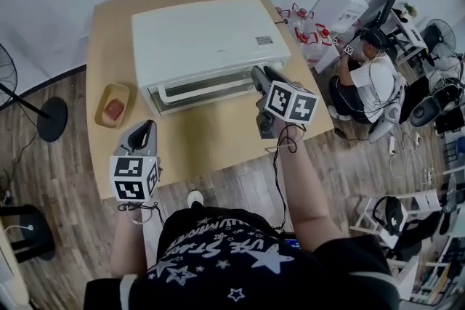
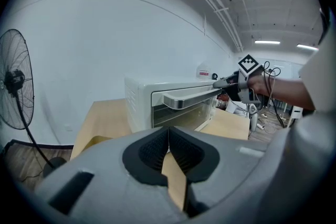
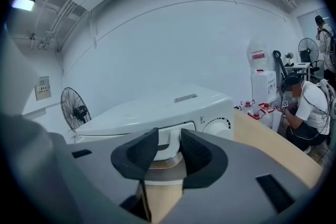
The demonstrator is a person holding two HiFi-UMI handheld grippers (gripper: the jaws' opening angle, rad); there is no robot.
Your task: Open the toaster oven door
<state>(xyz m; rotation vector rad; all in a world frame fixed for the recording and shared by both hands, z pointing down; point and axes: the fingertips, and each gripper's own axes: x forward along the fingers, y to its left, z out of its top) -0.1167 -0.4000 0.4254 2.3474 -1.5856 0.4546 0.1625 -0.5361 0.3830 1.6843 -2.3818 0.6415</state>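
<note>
Oven [image 1: 200,40] at back of tabletop [image 1: 211,138], door shut: opening not started. My right tool [image 1: 259,75] at right end of oven's handle [image 1: 207,89], pads pinching it, I judge. Left tool [image 1: 145,128] pressed together, empty, front-left of oven. Remaining: swing door down.

From overhead, the right claw [image 1: 259,74] has its tips merging darkly into the door handle [image 1: 207,88], so the contact can't be made out. The pinkish lump in the little tray [image 1: 120,91] is too small to name. The sticker [image 1: 264,41] on the toaster oven [image 1: 196,33] is unreadably small. The floor fan [image 1: 51,118] runs off the left edge, and the seated person [image 1: 372,80] has a blurred face
</note>
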